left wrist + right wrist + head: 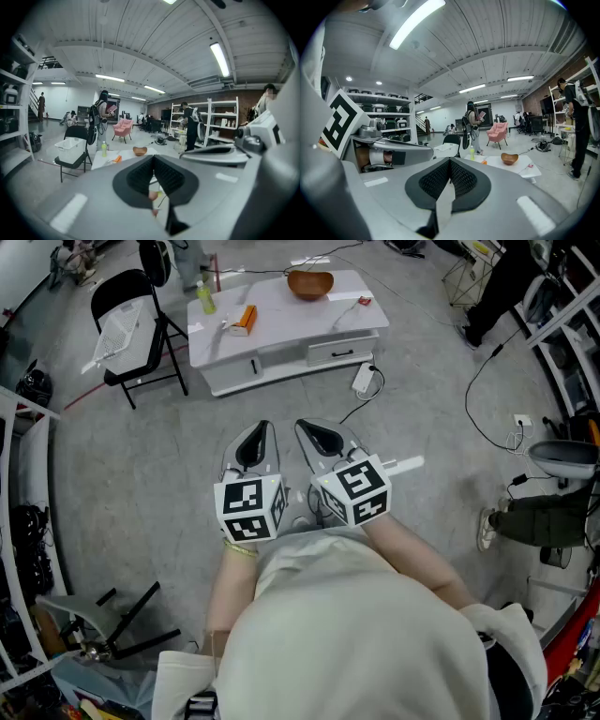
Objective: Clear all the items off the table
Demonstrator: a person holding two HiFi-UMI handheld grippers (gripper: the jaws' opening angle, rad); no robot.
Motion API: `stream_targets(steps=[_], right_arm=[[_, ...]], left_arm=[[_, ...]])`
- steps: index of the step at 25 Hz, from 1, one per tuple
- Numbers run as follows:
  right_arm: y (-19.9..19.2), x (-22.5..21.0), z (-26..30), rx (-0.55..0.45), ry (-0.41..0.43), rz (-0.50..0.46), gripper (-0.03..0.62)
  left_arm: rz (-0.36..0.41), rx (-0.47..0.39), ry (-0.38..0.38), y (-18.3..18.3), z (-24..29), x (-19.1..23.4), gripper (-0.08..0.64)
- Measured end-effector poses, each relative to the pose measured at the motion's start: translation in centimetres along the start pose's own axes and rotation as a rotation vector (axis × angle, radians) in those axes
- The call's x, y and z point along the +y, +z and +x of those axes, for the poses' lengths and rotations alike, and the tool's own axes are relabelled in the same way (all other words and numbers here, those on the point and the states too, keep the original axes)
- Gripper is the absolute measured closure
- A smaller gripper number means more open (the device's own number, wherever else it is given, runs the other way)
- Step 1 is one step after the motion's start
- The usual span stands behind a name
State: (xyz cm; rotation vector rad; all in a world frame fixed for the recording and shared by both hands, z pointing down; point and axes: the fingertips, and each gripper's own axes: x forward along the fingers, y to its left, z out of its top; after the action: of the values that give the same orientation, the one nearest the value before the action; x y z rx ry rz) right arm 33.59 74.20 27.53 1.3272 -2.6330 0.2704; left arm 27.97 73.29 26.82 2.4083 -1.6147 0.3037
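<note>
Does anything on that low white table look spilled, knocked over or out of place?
Nothing stands out. The brown wooden bowl and the green plastic bottle stand upright on the low white table, the orange box lies between them, and no spill shows.

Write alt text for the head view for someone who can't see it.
A person holds the left gripper and right gripper side by side over the floor, both shut and empty, short of a low white table. It bears a wooden bowl, a green bottle and an orange box; a black chair with a white basket stands at its left.
</note>
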Motion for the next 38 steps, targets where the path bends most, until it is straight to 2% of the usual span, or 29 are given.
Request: stream_targets(steps=[13,18,25,38], right_arm=[[0.1,-0.3,1.0,0.001,-0.013,0.017,0.598],[0.1,0.6,1.6,-0.011,0.018,0.051,0.598],[0.0,1.6,3.4,0.031,0.052,0.035,0.598],[0.2,0.6,9.4,0.051,0.111,0.008,0.598]], left_arm=[[-0.002,0.008,0.006,0.2,0.8,1.2,0.551],[0.002,0.017,0.002,-0.4,0.7,1.7,0.551],[-0.018,0.059,-0.001,-1.1,1.7,3.4,0.551],[-0.053,0.058,0.067,-0.6,5.6,8.1,0.551]])
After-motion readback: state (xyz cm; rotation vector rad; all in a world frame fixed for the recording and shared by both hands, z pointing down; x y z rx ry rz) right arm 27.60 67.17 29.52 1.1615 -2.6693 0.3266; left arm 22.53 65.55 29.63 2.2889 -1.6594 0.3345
